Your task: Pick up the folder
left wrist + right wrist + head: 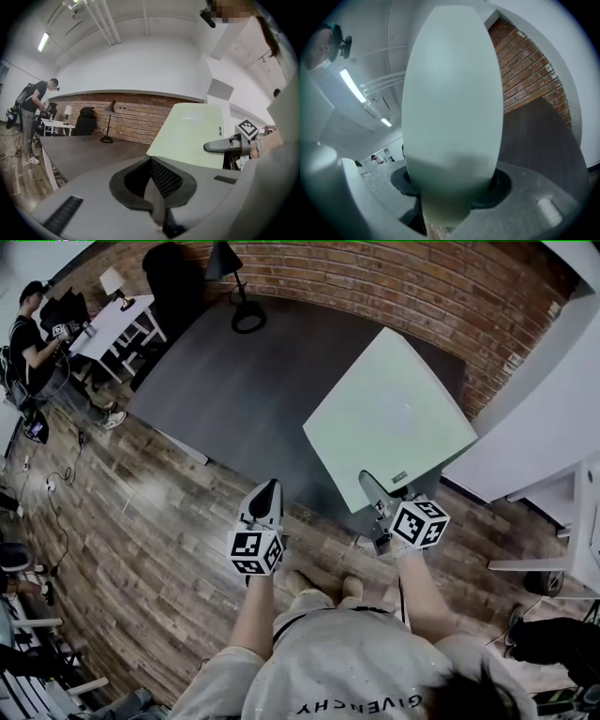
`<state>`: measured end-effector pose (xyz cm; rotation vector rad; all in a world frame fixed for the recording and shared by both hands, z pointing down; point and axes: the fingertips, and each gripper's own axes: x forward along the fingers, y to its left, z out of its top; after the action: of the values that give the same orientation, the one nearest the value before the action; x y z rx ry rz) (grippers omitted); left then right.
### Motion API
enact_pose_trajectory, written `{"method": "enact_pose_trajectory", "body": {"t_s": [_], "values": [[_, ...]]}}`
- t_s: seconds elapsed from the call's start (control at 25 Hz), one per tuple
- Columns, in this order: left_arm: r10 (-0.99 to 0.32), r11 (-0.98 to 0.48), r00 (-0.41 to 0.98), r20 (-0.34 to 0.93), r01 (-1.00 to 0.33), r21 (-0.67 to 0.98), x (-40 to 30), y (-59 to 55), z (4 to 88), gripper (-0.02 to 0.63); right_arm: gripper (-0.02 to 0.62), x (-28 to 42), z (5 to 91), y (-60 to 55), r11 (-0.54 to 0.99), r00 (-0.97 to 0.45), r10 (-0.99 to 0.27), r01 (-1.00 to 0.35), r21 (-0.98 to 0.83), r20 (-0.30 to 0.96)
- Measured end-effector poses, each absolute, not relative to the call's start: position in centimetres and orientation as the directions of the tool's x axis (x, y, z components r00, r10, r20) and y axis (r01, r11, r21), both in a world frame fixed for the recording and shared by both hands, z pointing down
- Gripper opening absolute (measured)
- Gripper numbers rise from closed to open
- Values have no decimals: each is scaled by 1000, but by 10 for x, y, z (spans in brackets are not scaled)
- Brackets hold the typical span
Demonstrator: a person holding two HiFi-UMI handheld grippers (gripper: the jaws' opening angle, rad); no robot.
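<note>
Reaching forward from the torso on two bare forearms, the person holds both tools out in front over the wooden floor [141, 521] at the near edge of the dark table [234, 381]. The right gripper [372, 486] has its jaws pinched on the near edge of the pale green folder [389, 418]; in the right gripper view the folder [450, 117] fills the gap between the pads and rises steeply up and away from them. From the left gripper view the folder [192, 133] stands tilted, leaning back, above the table top [89, 152] rather than lying flat on it, with the right gripper [220, 146] clamped at its lower right edge. The left gripper [269, 488] hangs beside it, well apart from the folder, pointing roughly level towards the table; its jaws are pressed together with nothing between them, as the left gripper view shows. Each wrist sits just behind its marker cube, the right forearm angled slightly inward. Beyond the table stand a floor lamp [234, 296] and a brick wall [375, 287]
</note>
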<state>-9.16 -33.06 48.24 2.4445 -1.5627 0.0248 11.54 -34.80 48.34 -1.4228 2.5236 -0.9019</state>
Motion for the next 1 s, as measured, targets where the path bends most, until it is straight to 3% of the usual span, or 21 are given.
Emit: {"method": "enact_pose_trajectory", "body": {"t_s": [1.0], "values": [[-904, -398, 416, 99, -903, 164, -65, -340, 439, -2, 256, 153, 447, -353, 462, -563, -805, -793, -397, 188]]}}
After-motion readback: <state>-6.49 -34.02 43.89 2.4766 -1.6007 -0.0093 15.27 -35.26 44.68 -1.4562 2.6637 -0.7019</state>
